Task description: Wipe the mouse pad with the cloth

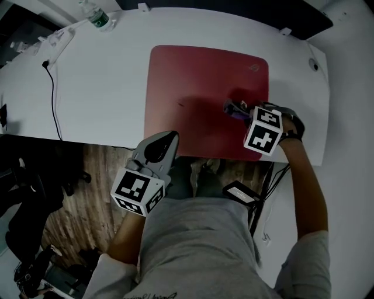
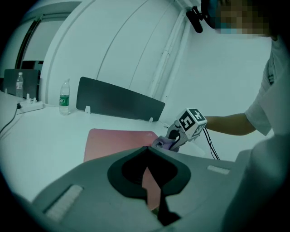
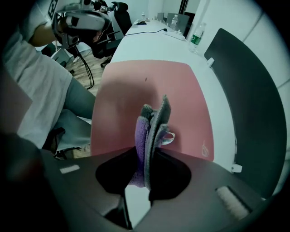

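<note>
- Running across the left of the white table (image 1: pixel 99 82), a black cable (image 1: pixel 54 99) is trailing toward the near edge. A power strip (image 1: pixel 58 38) and a bottle (image 1: pixel 97 17) are sitting by the far edge.
- The left gripper (image 1: pixel 170 138) is hanging at the table's near edge, just beside the pad's near-left corner. Whether it is touching the table cannot be told.
- Its jaws are pressing together at the tips and gripping nothing. The pad is showing through the hollow behind them.
- The red pad (image 1: pixel 198 82) is lying flat in the middle of the table, its long side facing the person. A small dark speck (image 1: pixel 180 105) is showing on its left half.
- The cloth (image 3: pixel 152 120), purple and grey and folded, is resting on the right part of the pad near the right edge. In the left gripper view it is touching the surface.
- The right gripper (image 3: pixel 149 152) is pinching the cloth. Its jaws are clamping the folded layers, which are sticking out past the tips over the pad.
- A gloved hand (image 1: pixel 293 125) is holding that gripper, its marker cube lying over the pad's near-right corner.
- A dark divider (image 3: pixel 244 99) is standing along the table's far edge, beyond the pad.
</note>
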Demonstrator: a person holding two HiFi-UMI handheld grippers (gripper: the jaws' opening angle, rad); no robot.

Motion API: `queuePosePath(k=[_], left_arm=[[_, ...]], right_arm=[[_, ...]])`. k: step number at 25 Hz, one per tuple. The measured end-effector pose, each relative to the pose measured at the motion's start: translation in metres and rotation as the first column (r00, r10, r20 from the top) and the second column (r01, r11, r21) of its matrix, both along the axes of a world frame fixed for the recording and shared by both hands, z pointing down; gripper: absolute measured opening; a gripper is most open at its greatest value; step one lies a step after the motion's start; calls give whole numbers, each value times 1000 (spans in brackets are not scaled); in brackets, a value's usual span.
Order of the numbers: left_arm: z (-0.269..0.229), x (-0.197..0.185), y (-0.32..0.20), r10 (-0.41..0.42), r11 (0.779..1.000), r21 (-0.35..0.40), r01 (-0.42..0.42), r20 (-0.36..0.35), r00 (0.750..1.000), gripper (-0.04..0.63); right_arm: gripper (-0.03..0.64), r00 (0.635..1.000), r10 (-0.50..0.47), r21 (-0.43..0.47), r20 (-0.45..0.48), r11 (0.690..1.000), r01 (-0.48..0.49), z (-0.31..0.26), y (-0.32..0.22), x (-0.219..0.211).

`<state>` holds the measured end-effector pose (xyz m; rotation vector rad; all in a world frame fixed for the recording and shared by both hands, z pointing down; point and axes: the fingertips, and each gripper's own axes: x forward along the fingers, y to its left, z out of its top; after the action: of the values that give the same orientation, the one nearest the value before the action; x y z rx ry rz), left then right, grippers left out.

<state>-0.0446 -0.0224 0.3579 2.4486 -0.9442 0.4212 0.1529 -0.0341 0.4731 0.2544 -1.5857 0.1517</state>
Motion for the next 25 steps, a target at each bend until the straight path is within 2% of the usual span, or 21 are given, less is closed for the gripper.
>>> queuePosePath(k=[4,7,10,18,25], left_arm=[[8,-11,-13,85,996,-25,-86,-7,996,20],[10,-20,-23,108,994,-23,-107,8,994,20],[14,-25,-35,88,996,-32,-88,3,996,20],[21,-24,-68,-10,998,-60,9,-10,1000,20],[35,-34,-79,-66,994,-84,68,29,997,20]], right_arm=[[91,999,33,37,-4,999,-32,-13,-36,-12],[91,998,58,69,-8,996,-58,-22,-60,-17],[91,998,50,104,-28,993,-47,-25,-84,-13],[91,998,-4,126,-69,992,13,-16,-141,6],[91,998,-42,161,-56,986,51,5,-199,-4]])
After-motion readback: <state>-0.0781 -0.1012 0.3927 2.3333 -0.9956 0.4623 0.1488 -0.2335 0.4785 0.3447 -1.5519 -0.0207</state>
